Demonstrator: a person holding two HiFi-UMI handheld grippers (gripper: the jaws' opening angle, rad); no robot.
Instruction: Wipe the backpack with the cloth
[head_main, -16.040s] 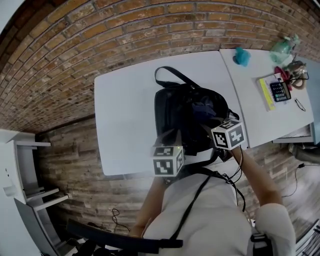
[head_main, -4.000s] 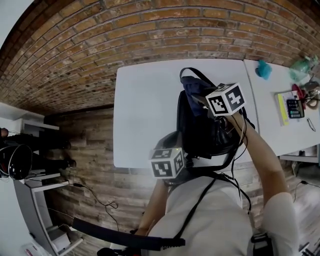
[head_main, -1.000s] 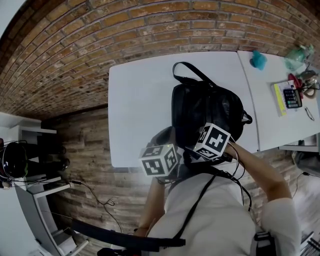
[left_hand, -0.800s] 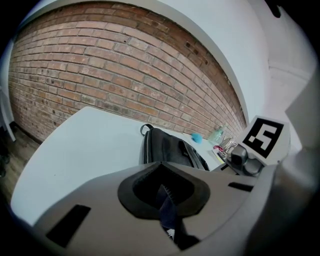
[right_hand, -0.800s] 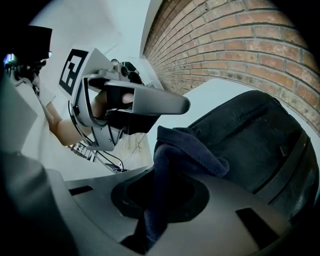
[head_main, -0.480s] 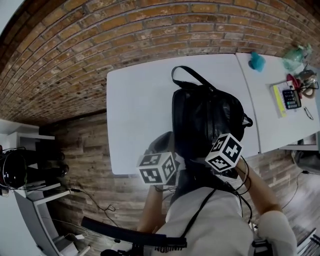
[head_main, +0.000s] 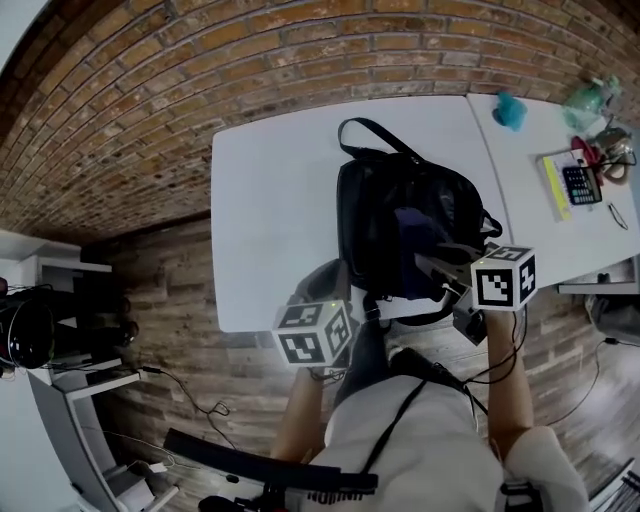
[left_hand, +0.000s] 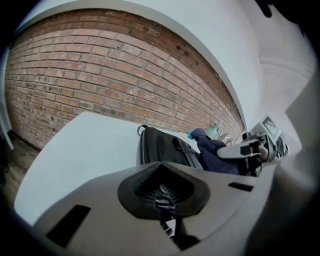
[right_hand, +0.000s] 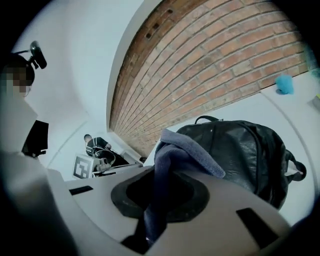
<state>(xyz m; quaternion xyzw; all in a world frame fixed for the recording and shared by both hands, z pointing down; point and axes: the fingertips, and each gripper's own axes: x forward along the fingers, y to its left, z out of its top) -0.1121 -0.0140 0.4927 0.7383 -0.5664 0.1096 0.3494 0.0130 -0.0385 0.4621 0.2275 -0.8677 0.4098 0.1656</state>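
Note:
A black backpack (head_main: 385, 215) lies flat on the white table (head_main: 270, 220), its carry handle toward the brick wall. My right gripper (head_main: 432, 266) is shut on a blue-purple cloth (head_main: 415, 226) that rests on the bag's near right part. In the right gripper view the cloth (right_hand: 185, 152) rises out of the shut jaws (right_hand: 157, 200) in front of the backpack (right_hand: 245, 150). My left gripper (head_main: 330, 290) is at the table's near edge, beside the bag's near left corner. Its jaws (left_hand: 164, 196) are shut, with a thin dark strip between them. The left gripper view shows the backpack (left_hand: 162, 147) and cloth (left_hand: 215, 156) ahead.
A second white table (head_main: 530, 215) adjoins on the right, with a teal object (head_main: 510, 110), a calculator (head_main: 578, 184) and a bottle (head_main: 587, 95). A brick wall runs behind. A white shelf (head_main: 40, 270) stands at far left. A person (right_hand: 98, 146) is in the background.
My right gripper has swung right and onto the bag's near right part, and the cloth now shows on the backpack. The left gripper has hardly moved.

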